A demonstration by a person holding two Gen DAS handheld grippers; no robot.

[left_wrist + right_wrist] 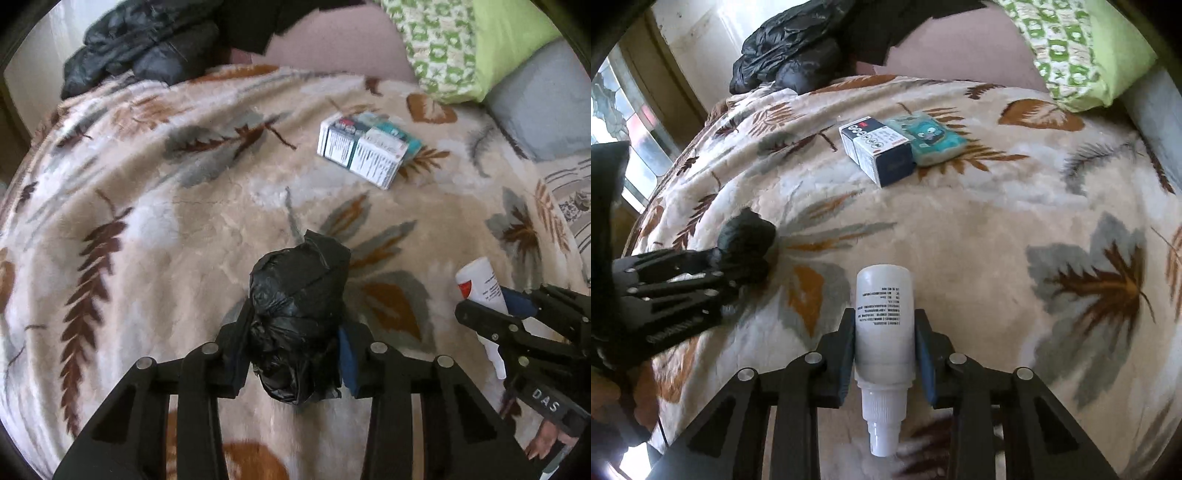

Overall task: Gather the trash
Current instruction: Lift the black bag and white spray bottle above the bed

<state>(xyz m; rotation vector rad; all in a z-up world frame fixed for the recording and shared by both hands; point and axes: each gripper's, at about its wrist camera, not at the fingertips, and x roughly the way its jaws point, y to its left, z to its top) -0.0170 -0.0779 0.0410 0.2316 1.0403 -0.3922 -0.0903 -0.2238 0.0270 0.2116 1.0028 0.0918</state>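
Note:
A crumpled black plastic bag [299,314], balled into a bundle, sits between the pads of my left gripper [295,332], which is shut on it just above the leaf-patterned blanket [166,221]. My right gripper [884,332] is shut on a white plastic bottle [884,325] with printed text, its nozzle pointing back toward the camera. From the right wrist the left gripper [738,266] and the black bag [746,236] show at the left. Farther up the bed lie a white and dark cardboard box [879,151] and a teal packet [929,138], side by side.
A black puffy jacket [140,48] is heaped at the far left end of the bed. A green patterned pillow [461,44] leans at the far right, with a grey cushion [535,110] beside it. A window [613,110] is off to the left.

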